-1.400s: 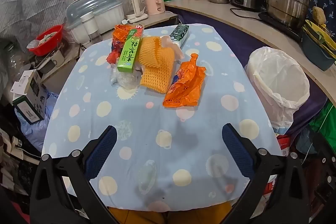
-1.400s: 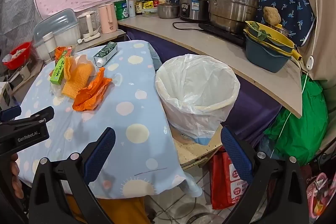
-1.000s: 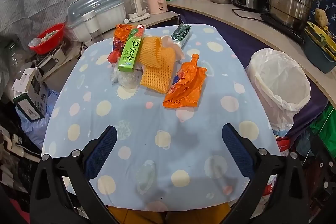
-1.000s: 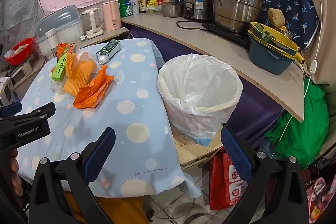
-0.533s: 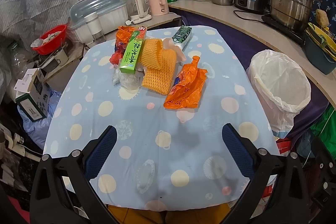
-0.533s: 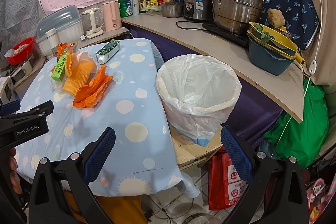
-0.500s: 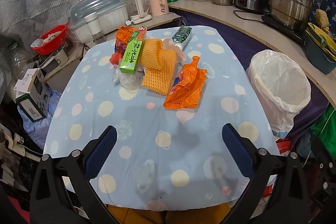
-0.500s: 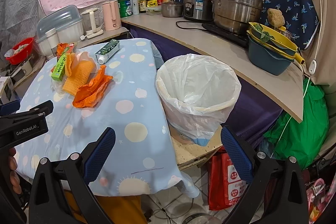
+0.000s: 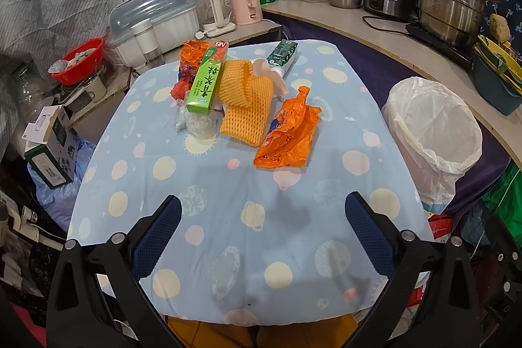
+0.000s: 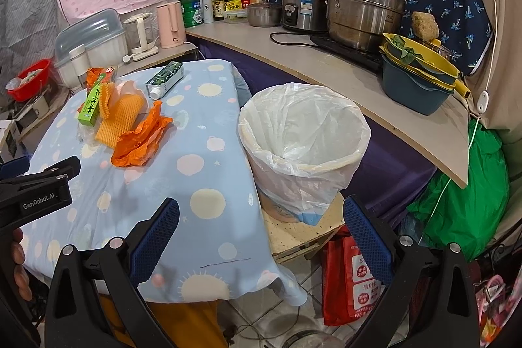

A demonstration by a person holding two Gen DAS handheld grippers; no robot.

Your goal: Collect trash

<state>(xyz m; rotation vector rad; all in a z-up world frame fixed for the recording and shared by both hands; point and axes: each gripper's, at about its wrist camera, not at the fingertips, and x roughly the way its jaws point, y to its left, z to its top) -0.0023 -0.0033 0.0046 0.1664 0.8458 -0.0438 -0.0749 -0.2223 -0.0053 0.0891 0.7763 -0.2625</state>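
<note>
Trash lies in a pile on the blue dotted tablecloth (image 9: 228, 217): an orange plastic bag (image 9: 287, 132), a yellow foam net (image 9: 248, 100), a green box (image 9: 207, 77), a crumpled clear wrapper (image 9: 199, 124), an orange-red wrapper (image 9: 189, 64) and a dark green carton (image 9: 282, 54). A bin lined with a white bag (image 9: 434, 132) stands right of the table; it also shows in the right wrist view (image 10: 303, 145). My left gripper (image 9: 261, 230) is open and empty over the near part of the table. My right gripper (image 10: 261, 234) is open and empty, near the bin.
A curved counter (image 10: 326, 61) behind the bin carries steel pots (image 10: 365, 2), a rice cooker, bowls (image 10: 417, 80) and bottles. Kettles and a covered dish rack (image 9: 153, 18) stand behind the table. A red bowl (image 9: 81, 61) and boxes are at the left. A red bag (image 10: 349, 276) lies on the floor.
Both views have shifted only slightly; the trash pile and the bin have not moved, and both grippers have stayed open.
</note>
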